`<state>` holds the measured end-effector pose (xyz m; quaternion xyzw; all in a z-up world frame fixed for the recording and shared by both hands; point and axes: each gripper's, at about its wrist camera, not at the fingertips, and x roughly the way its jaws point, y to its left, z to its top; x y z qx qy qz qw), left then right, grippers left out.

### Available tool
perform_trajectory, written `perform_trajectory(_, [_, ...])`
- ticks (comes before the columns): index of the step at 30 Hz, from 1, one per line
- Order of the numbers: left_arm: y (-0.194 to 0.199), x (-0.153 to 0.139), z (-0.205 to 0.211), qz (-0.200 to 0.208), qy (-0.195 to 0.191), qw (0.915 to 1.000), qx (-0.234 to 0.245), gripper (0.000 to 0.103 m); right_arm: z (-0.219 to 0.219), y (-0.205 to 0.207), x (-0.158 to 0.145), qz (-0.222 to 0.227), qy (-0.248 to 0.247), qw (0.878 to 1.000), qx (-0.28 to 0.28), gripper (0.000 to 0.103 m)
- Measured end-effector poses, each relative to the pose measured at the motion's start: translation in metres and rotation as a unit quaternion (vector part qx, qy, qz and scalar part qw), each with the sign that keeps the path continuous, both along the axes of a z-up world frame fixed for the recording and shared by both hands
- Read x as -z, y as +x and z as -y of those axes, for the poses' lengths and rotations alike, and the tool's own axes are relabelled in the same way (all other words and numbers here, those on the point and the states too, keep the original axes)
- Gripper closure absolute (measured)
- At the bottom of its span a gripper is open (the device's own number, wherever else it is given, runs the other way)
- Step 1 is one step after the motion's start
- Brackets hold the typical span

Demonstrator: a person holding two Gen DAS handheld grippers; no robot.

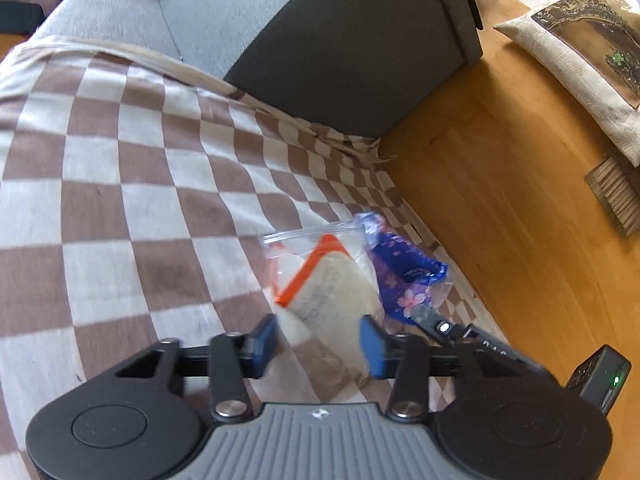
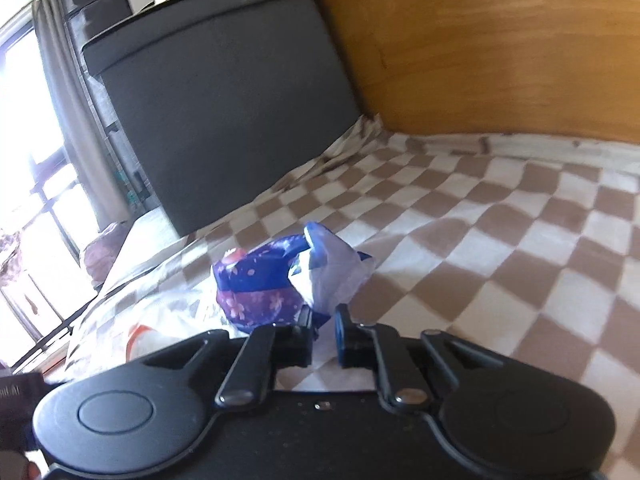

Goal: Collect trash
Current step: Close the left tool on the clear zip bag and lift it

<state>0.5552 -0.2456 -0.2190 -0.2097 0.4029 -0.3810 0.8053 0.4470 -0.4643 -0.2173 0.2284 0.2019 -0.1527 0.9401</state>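
A clear zip bag with an orange strip and white contents lies on the checkered blanket. A blue and purple flowered wrapper lies beside it on the right. My left gripper is open, its blue pads on either side of the zip bag's near end. In the right wrist view, my right gripper is nearly shut, its fingers pinching the edge of the flowered wrapper; a pale plastic piece sticks up from the wrapper. The zip bag's orange strip shows at left.
A dark grey storage box stands at the blanket's far edge, also in the right wrist view. Wooden floor lies to the right with a patterned cushion. A grey sofa seat is behind.
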Motion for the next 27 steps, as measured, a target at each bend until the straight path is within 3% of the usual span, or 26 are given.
perform_trajectory(1, [-0.002,0.001,0.000,0.002,0.002,1.0000,0.003,0.083,0.002,-0.003,-0.002,0.001,-0.003,1.000,0.008,0.094])
perform_trajectory(2, [-0.004,0.002,0.001,0.003,0.005,1.0000,0.005,0.089,0.004,-0.006,-0.005,0.000,-0.006,1.000,0.012,0.096])
perform_trajectory(7, [-0.009,0.004,-0.001,0.007,-0.001,0.9999,0.011,0.089,0.013,-0.028,-0.028,-0.015,-0.040,0.999,0.000,0.094])
perform_trajectory(12, [-0.009,0.010,-0.002,-0.002,-0.010,0.9999,0.008,0.077,0.014,-0.041,-0.042,-0.021,-0.072,0.997,0.002,0.067])
perform_trajectory(14, [-0.008,0.011,-0.001,0.001,-0.020,0.9998,0.008,0.071,0.019,-0.041,-0.038,-0.010,-0.056,0.998,0.002,0.045])
perform_trajectory(15, [-0.008,0.011,0.000,0.006,-0.022,0.9997,0.010,0.066,0.022,-0.040,-0.033,-0.009,-0.046,0.999,0.003,0.040])
perform_trajectory(22, [-0.006,0.009,0.017,0.036,-0.030,0.9986,0.021,0.036,0.037,-0.019,0.006,-0.021,0.020,0.999,0.029,0.040])
perform_trajectory(23, [-0.005,0.008,0.020,0.042,-0.030,0.9984,0.021,0.033,0.034,-0.017,0.005,-0.021,0.011,0.999,0.027,0.041])
perform_trajectory(24, [-0.005,0.008,0.024,0.049,-0.030,0.9981,0.020,0.030,0.029,-0.015,0.004,-0.022,0.003,1.000,0.014,0.052])
perform_trajectory(27, [-0.005,0.008,0.035,0.065,-0.031,0.9973,0.010,0.022,0.020,-0.009,0.007,-0.023,0.009,0.999,-0.025,0.068])
